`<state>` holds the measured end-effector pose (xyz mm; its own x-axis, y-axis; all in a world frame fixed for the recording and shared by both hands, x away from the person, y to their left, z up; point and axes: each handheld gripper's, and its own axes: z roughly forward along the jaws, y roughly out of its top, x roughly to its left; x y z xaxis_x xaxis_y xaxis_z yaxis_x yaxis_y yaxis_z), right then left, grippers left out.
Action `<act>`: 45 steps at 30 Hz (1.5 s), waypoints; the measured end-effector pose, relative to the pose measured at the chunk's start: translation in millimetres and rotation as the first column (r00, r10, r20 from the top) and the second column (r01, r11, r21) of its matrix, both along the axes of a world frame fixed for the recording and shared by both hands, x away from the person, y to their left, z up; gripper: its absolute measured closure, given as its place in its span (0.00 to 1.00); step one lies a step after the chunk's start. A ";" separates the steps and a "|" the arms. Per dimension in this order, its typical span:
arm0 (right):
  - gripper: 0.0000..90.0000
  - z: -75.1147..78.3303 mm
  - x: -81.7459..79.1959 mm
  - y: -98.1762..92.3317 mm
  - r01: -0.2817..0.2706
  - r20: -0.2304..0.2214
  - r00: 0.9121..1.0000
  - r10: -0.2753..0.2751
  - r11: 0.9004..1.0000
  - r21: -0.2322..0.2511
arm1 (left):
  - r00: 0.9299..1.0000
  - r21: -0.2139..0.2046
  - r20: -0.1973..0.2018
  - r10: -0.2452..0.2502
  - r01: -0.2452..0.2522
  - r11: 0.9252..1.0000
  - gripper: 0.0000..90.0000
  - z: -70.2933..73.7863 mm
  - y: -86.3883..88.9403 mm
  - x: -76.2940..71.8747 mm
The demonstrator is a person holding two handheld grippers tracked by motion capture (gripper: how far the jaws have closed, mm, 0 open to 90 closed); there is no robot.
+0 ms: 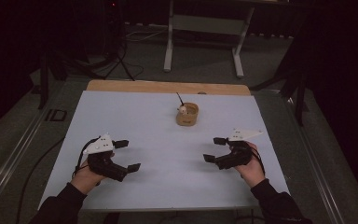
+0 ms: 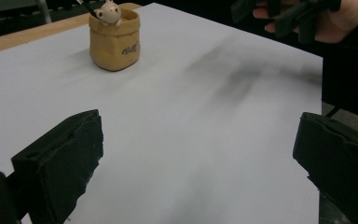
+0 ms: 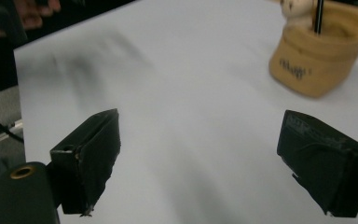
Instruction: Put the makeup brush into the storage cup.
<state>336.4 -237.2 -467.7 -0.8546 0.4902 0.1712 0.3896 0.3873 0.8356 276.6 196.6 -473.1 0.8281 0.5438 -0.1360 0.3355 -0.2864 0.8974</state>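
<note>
With both the left gripper point(image 1: 126, 155) and right gripper point(image 1: 214, 149) wide open and empty, reach far toward the tan pot point(image 1: 187, 115), steadying it before pinching the thin black stick point(image 1: 179, 99).

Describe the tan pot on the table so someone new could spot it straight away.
Look at the pale blue table top, toward its far edge near the wooden strip. There stands the tan pot, alone, well beyond both open grippers. A small white figure peeks over its rim and a thin dark stick pokes out.

Unreadable dark script on tan pot point(image 2: 114, 41)
</note>
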 end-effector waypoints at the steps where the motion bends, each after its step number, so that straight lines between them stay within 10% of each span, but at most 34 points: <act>1: 0.15 -6.1 -3.2 -5.2 0.004 0.003 1.000 -0.004 1.000 -0.014 | 1.000 0.000 -0.001 0.000 0.000 1.000 0.02 -0.8 1.7 -0.4; 29: 0.15 -41.1 -32.8 -69.6 0.127 -0.036 0.991 -0.128 0.991 -0.031 | 0.996 0.024 -0.014 0.090 -0.090 0.996 0.02 -24.5 48.0 -13.6; 45: 0.15 -41.7 -34.1 -69.1 0.122 -0.039 0.992 -0.122 0.992 -0.010 | 0.989 0.013 -0.019 0.149 -0.148 0.989 0.02 -36.7 55.6 -17.0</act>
